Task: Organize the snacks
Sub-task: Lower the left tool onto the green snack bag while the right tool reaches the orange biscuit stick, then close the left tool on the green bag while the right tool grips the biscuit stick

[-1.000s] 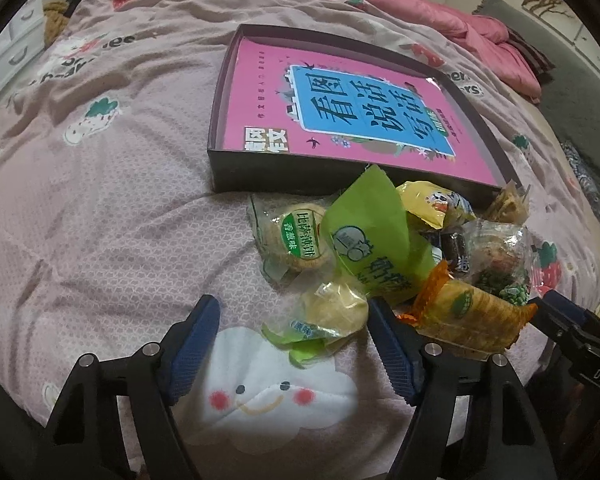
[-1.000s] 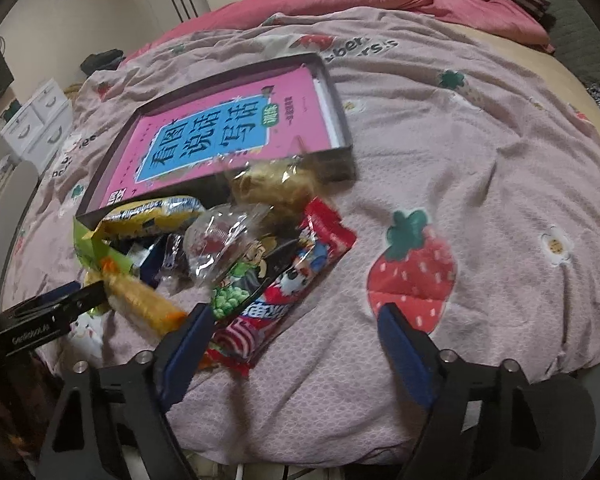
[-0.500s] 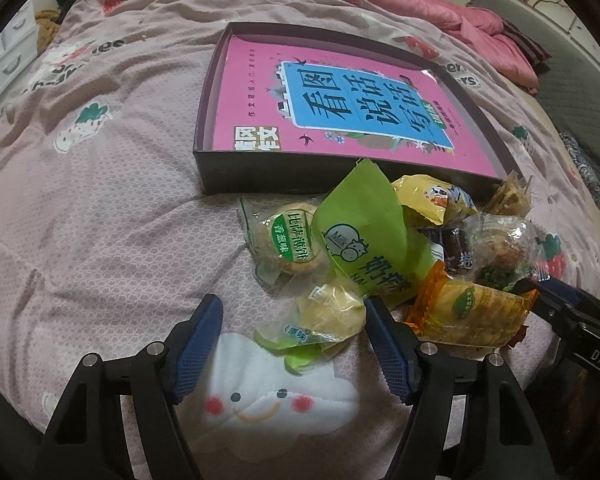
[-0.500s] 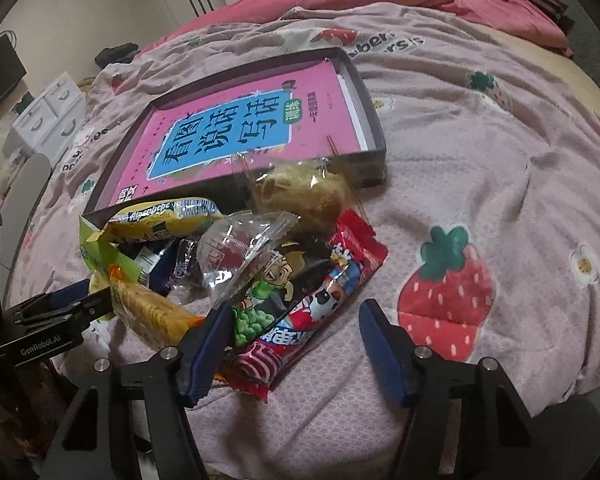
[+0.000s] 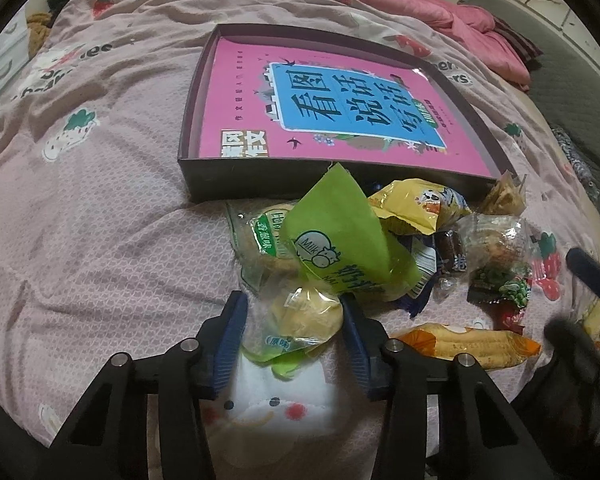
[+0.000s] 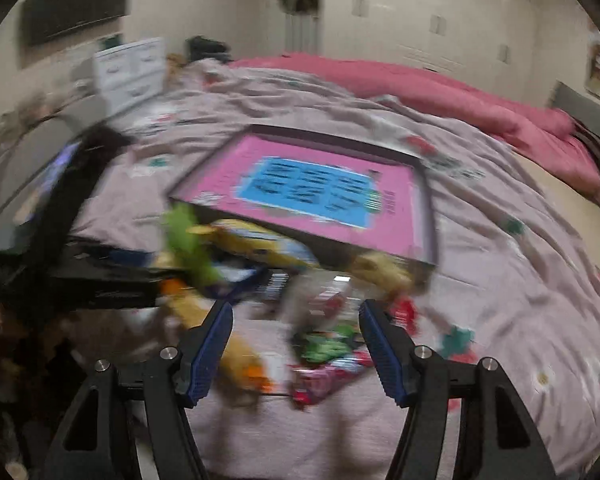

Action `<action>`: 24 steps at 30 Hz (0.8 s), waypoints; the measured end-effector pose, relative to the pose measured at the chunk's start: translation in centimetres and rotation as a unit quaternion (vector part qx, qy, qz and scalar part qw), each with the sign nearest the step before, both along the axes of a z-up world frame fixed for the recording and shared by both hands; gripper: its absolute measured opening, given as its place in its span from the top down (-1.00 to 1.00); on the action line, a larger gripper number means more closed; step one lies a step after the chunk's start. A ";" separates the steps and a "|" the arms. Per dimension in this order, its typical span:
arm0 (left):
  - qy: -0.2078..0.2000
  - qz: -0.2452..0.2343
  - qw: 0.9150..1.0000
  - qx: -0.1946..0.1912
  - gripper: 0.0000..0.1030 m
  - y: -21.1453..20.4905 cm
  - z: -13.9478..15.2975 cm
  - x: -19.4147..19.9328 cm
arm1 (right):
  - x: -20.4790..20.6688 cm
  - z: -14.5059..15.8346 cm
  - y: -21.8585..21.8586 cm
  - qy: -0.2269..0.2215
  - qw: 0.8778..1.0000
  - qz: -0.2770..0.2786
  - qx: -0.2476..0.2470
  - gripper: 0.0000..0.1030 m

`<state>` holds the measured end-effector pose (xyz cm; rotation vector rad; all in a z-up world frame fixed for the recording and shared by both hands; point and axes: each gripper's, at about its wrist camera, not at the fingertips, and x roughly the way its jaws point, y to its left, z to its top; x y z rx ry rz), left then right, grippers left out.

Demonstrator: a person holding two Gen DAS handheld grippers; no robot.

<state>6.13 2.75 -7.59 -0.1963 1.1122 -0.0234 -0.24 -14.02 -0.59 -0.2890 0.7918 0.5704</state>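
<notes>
Nearest in the left wrist view, the left tongs (image 5: 294, 332) are closing around a clear-wrapped pale yellow snack (image 5: 300, 318) that lies on the pink bedspread (image 5: 100, 240); both blue pads sit against the wrapper's sides, so the packet is gripped between them. Just beyond it the green milk packet (image 5: 340, 240) stands tilted over a round biscuit in a green-labelled wrapper (image 5: 264, 236), with an orange packet (image 5: 460, 344) lying to the right and a yellow bag (image 5: 420, 204) and a clear bag of mixed nibbles (image 5: 496, 244) behind. The whole heap rests on the bed against the near wall of a dark shallow box (image 5: 260, 184), whose floor is covered by a pink book (image 5: 340, 108). The right wrist view is badly blurred: the right tongs (image 6: 296, 348) hang part-way apart above the green and red packets (image 6: 328, 356), and I cannot tell whether they touch anything. A pink quilt (image 6: 460, 96) lies farthest back.
</notes>
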 end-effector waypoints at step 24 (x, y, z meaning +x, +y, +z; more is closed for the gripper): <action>-0.005 0.000 0.998 -0.059 0.34 2.4 0.3 -0.4 | 2.2 -5.4 4.1 0.089 0.989 0.118 -0.023 0.42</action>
